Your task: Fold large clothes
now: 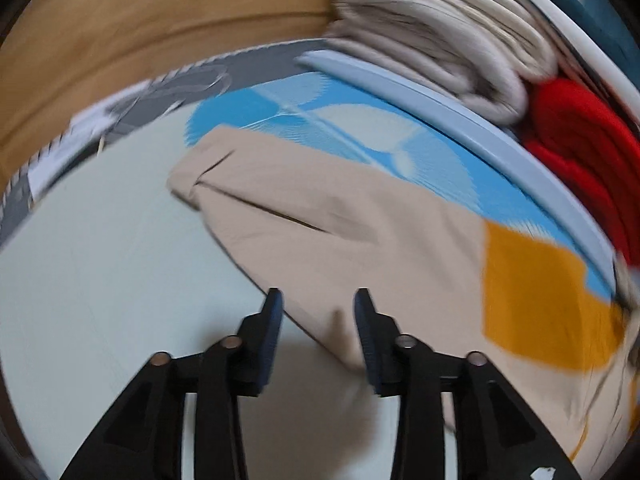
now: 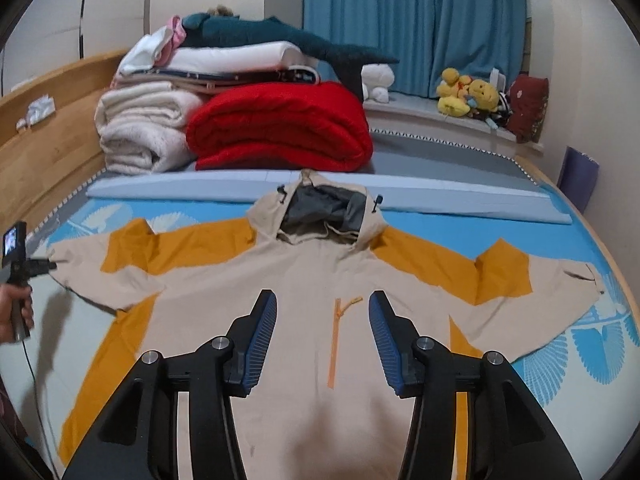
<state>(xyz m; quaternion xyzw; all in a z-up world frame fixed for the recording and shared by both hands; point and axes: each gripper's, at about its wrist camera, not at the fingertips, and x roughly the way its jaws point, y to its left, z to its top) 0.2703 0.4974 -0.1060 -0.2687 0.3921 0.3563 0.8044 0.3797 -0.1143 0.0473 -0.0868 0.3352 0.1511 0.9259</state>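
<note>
A bedroom with pale walls [image 2: 576, 92]. Blue curtains [image 2: 416, 20] hang at the far side above a window ledge [image 2: 420, 114]. A wooden bed frame [image 2: 48, 148] runs along the left, a white wardrobe [image 2: 120, 4] behind it.

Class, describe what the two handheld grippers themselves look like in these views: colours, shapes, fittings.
Both the left gripper and right gripper have black angular linkage arms with round silver pivot bolts, and blue ribbed pads lining the fingers. Seen from the right view, the left unit carries a small screen and a trailing black cable.

No readable text, label, brand, number or sign shows in either view; the small lit screen of the black handheld device [image 2: 12, 240] is too blurred to read.
</note>
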